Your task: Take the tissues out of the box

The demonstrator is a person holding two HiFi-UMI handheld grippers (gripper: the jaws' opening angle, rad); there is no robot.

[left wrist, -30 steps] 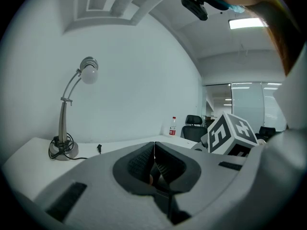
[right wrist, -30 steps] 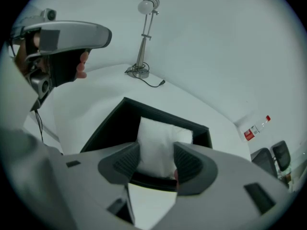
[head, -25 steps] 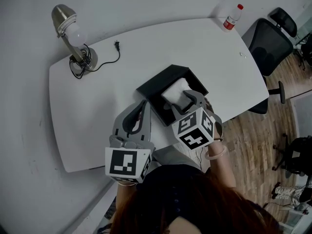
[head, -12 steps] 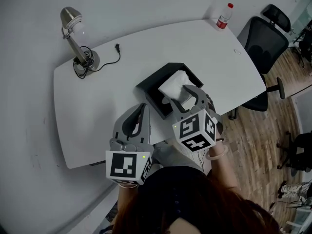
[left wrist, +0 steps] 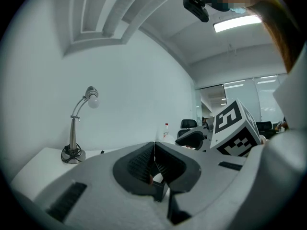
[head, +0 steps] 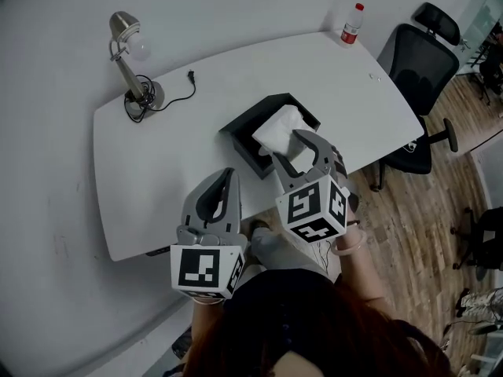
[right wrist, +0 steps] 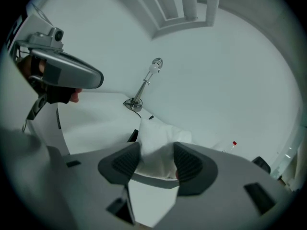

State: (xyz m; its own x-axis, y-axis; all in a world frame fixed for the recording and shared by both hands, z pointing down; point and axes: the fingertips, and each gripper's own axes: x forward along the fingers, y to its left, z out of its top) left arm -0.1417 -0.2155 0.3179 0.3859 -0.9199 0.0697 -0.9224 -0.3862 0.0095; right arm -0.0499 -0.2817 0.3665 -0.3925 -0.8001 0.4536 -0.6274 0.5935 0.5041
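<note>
**A:** What does the right gripper [right wrist: 156, 159] hold?

**B:** A thick white wad of tissues [right wrist: 156, 138]. The jaws stand fairly wide, and both ribbed pads press against the sides of the wad. The top of the wad rises above the jaws.

**A:** And where are the tissues in relation to the box?

**B:** In the head view, the tissues [head: 277, 132] stand up out of the open black box [head: 236, 136], with the right gripper [head: 295, 154] reaching in from the person's side. Whether the underside of the wad touches the bottom of the box cannot be told.

**A:** The left gripper?

**B:** The left gripper [left wrist: 154, 150] has its jaws closed together with nothing between them. In the head view, the left gripper [head: 226, 181] hangs over the near edge of the table, just beside the box and apart from it.

**A:** What surrounds them?

**B:** The box sits on a white table [head: 157, 171], near its front edge and toward the person's right. A desk lamp [head: 130, 45] stands at the far left corner with its cord coiled round the base, and the plug [head: 189, 75] lies loose on the tabletop nearby. A small bottle with a red cap [head: 350, 23] stands at the far right corner, well apart from the box. A black office chair [head: 416, 61] is drawn up at the table's right end, on a wooden floor [head: 409, 218].
</note>
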